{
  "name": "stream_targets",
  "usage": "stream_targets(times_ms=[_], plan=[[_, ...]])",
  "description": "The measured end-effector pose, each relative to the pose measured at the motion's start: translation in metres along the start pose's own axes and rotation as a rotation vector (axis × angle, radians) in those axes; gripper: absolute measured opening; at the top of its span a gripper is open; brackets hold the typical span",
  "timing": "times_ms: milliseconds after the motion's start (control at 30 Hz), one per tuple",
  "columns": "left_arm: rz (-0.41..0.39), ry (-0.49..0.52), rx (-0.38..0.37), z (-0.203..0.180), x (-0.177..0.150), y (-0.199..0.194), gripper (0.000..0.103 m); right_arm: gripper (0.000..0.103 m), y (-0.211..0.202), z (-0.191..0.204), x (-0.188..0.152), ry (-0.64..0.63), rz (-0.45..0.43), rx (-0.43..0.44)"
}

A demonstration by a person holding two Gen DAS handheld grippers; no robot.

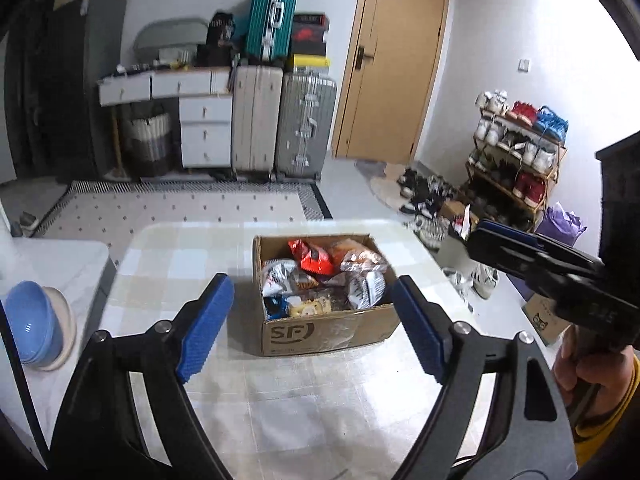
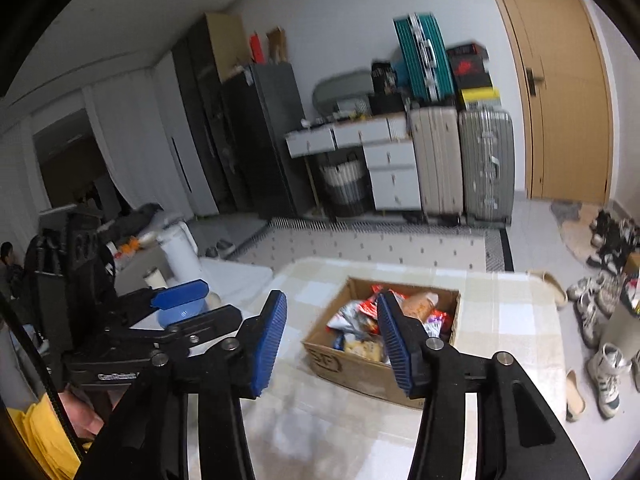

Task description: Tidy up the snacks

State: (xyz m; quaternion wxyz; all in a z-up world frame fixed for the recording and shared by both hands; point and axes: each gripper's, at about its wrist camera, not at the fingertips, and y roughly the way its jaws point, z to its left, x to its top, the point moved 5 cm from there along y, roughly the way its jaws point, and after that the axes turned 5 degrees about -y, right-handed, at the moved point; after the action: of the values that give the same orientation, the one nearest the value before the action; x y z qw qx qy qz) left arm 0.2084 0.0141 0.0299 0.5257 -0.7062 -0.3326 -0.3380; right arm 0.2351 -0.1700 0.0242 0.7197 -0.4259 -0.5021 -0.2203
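Snack packets (image 1: pixel 320 276) sat piled in cardboard box (image 1: pixel 328 330) on table (image 1: pixel 180 272). I held left gripper (image 1: pixel 312 320) and right gripper (image 2: pixel 332 336) spread, empty, short of box (loading or unloading, couldn't tell).

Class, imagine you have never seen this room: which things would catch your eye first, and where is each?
First, the open cardboard box in the middle of the checked table, heaped with bright snack packets. Next, the blue-padded left gripper, jaws wide, framing that box, with the right gripper open beside it. Behind, a teal suitcase stands stacked above two pale ones by the wooden door.
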Motion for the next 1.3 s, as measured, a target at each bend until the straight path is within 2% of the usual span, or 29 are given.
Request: stream_targets(times_ms=[100, 167, 300, 333, 367, 533, 733, 800, 1000, 1100, 1300], plan=[[-0.057, 0.006, 0.028, -0.006, -0.002, -0.037, 0.082, 0.053, -0.036, 0.018, -0.001, -0.031, -0.056, -0.018], [-0.091, -0.014, 0.018, -0.008, -0.004, -0.063, 0.084, 0.070, -0.054, 0.027, -0.004, -0.053, -0.081, -0.039], [-0.143, -0.014, 0.043, -0.014, -0.014, -0.104, 0.090, 0.076, -0.093, 0.045, -0.016, -0.093, -0.151, -0.062], [-0.166, -0.010, 0.055, -0.016, -0.019, -0.116, 0.094, 0.080, -0.101, 0.048, -0.019, -0.098, -0.163, -0.067], [-0.181, -0.005, 0.072, -0.016, -0.021, -0.125, 0.103, 0.085, -0.110, 0.050, -0.024, -0.098, -0.184, -0.076], [-0.258, 0.026, 0.117, -0.016, -0.036, -0.170, 0.103, 0.093, -0.143, 0.056, -0.046, -0.075, -0.250, -0.098], [-0.315, 0.001, 0.145, 0.003, -0.059, -0.199, 0.103, 0.101, -0.170, 0.053, -0.074, -0.065, -0.336, -0.124], [-0.330, -0.007, 0.131, 0.010, -0.067, -0.198, 0.103, 0.102, -0.174, 0.052, -0.084, -0.081, -0.348, -0.148], [-0.305, 0.015, 0.173, 0.029, -0.099, -0.164, 0.103, 0.102, -0.146, 0.037, -0.110, -0.088, -0.319, -0.175], [-0.297, 0.022, 0.197, 0.038, -0.112, -0.128, 0.103, 0.102, -0.122, 0.022, -0.128, -0.064, -0.292, -0.194], [-0.240, -0.003, 0.197, 0.055, -0.134, -0.062, 0.103, 0.102, -0.071, -0.004, -0.165, -0.033, -0.230, -0.221]])
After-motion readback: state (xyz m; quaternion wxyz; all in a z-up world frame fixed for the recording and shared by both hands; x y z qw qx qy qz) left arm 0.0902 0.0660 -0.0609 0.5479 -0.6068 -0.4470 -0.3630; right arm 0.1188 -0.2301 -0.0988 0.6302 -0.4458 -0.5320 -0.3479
